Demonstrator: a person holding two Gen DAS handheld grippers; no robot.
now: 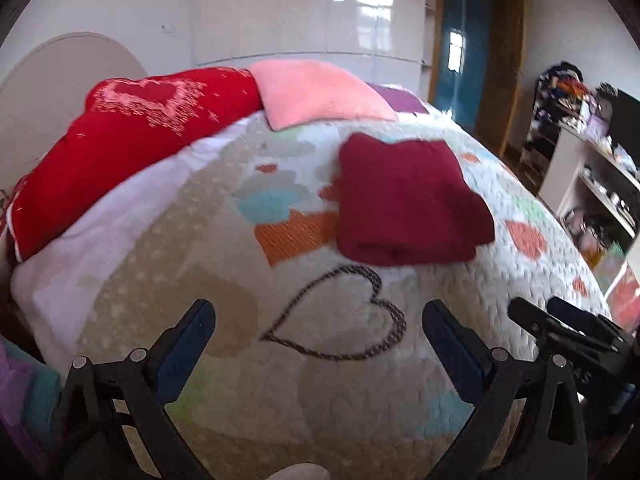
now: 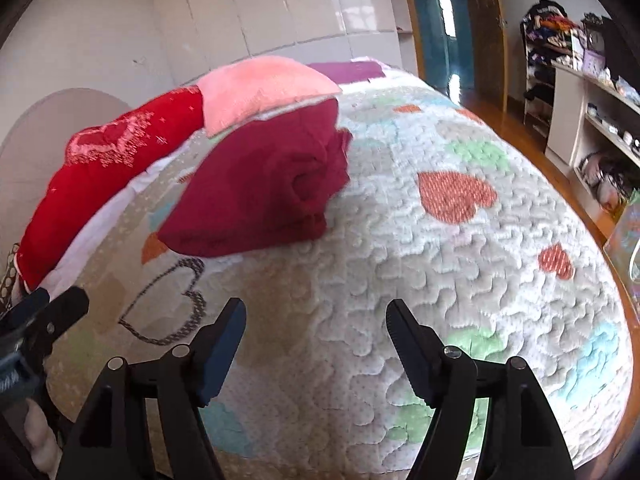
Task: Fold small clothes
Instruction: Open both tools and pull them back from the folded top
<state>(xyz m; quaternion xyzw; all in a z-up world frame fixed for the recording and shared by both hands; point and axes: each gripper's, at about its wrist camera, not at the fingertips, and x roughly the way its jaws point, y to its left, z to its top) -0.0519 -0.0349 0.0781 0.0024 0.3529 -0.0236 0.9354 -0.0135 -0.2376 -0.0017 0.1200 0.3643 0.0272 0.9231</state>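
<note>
A dark red garment point(image 1: 408, 204) lies folded into a compact rectangle on the quilted bedspread point(image 1: 344, 392), beyond a stitched heart outline. In the right wrist view the same garment point(image 2: 260, 188) shows its rolled, bunched end facing right. My left gripper point(image 1: 320, 316) hovers open over the quilt, short of the garment, with nothing between its fingers. My right gripper point(image 2: 316, 312) is open too and empty, over the quilt point(image 2: 440, 280) to the right of the garment. The right gripper's body point(image 1: 576, 340) shows at the lower right of the left wrist view.
A red heart-patterned pillow point(image 1: 120, 148) and a pink pillow point(image 1: 320, 92) lie at the head of the bed. White shelves point(image 2: 592, 128) with clutter stand at the right, past the bed's edge. A wooden door frame point(image 1: 512, 64) is at the back.
</note>
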